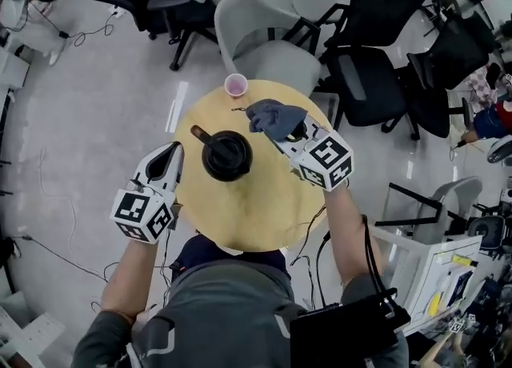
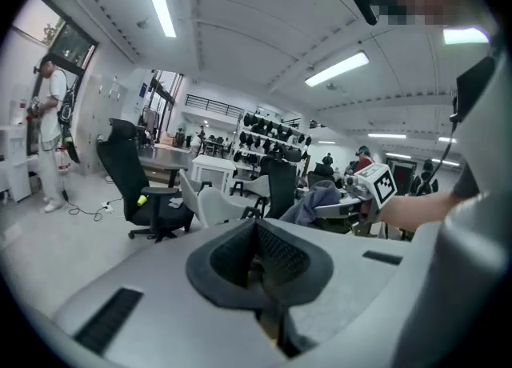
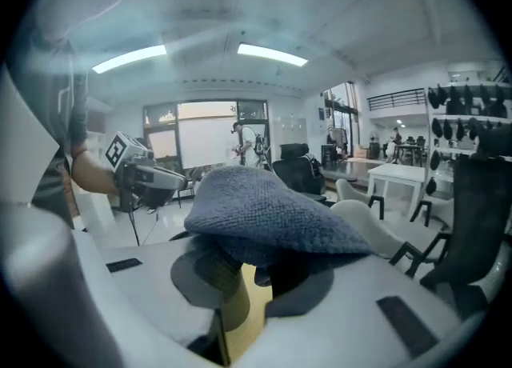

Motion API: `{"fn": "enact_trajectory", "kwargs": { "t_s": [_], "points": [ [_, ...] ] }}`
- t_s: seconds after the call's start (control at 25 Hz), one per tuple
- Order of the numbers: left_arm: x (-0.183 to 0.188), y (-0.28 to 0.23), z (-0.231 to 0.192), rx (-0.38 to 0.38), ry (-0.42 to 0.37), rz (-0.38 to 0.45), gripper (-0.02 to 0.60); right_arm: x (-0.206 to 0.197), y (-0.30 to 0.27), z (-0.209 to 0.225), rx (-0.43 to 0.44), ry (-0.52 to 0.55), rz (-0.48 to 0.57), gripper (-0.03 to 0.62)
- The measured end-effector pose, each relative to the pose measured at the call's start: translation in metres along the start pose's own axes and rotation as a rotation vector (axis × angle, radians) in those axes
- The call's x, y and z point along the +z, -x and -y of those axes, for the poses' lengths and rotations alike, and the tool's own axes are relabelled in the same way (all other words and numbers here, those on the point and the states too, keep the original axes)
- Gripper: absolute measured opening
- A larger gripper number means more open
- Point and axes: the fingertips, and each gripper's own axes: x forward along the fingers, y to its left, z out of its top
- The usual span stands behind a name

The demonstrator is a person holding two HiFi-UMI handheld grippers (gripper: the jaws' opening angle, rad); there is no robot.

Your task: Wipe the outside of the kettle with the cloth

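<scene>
kettle [image 1: 226, 155] stands untouched on the table [image 1: 256, 214]. right gripper [image 1: 286, 134], just right of the kettle, is clamped on the cloth [image 1: 274, 118]. left gripper [image 1: 171, 154], left of the kettle, is closed and empty. 2 likely risks: unbraced kettle tips under wiping pressure; bunched cloth slips free.

The person wears a grey short-sleeved shirt [image 1: 224, 306]. Left of the shirt, the left gripper [image 1: 170, 157] is a pale grey shell with black jaw pads and a black-and-white marker cube [image 1: 144, 214]. Right of the shirt, the right gripper [image 1: 290, 141] looks the same and trails thin black cables [image 1: 318, 262].
</scene>
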Motion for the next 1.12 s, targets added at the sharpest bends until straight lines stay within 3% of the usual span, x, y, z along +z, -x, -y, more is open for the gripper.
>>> {"fn": "enact_trajectory", "kwargs": {
  "t_s": [0.32,0.56,0.84,0.96,1.12],
  "points": [
    [0.058,0.015,0.017,-0.157,-0.117,0.081,0.009,0.055,0.067,-0.027,-0.244,-0.038,0.096,0.084],
    [0.096,0.032,0.027,-0.253,-0.163,0.131,0.009,0.096,0.108,-0.056,-0.353,0.012,0.149,0.084],
    [0.128,0.053,0.044,-0.273,-0.176,0.199,0.009,0.128,0.159,-0.076,-0.488,0.066,0.227,0.084],
    [0.140,0.064,0.048,-0.233,-0.210,0.225,0.009,0.140,0.182,-0.078,-0.555,0.063,0.274,0.084],
    [0.160,0.074,0.050,-0.169,-0.194,0.285,0.009,0.147,0.204,-0.076,-0.624,0.028,0.307,0.084]
  ]
}}
